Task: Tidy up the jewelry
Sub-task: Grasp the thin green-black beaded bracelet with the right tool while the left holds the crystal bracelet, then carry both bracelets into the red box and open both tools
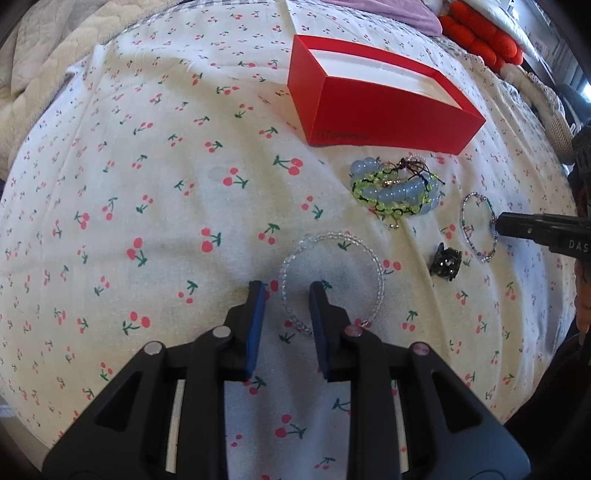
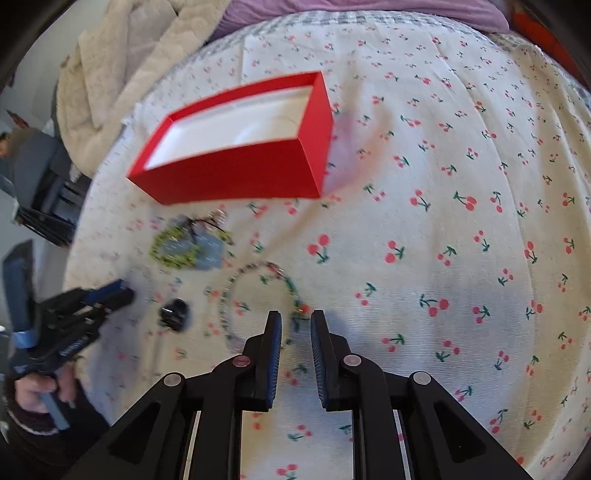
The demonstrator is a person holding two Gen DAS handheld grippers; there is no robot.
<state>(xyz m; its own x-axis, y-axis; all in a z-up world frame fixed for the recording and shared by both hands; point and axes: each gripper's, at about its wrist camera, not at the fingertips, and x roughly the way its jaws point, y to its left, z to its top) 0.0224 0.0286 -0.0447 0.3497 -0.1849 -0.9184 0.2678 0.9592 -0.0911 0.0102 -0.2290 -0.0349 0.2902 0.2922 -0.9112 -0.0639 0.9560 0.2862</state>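
An open red box with a white inside stands on the cherry-print sheet; it also shows in the right wrist view. My left gripper is open, its fingers straddling the near-left rim of a clear bead bracelet. A heap of blue and green bead bracelets lies in front of the box. A thin multicolour bead bracelet lies to the right. My right gripper is open, its tips at that thin bracelet. A small dark ornament sits between the bracelets.
A beige blanket is bunched at the far left of the bed. A purple cloth and orange pillows lie at the far edge. The sheet spreads to the right of the box.
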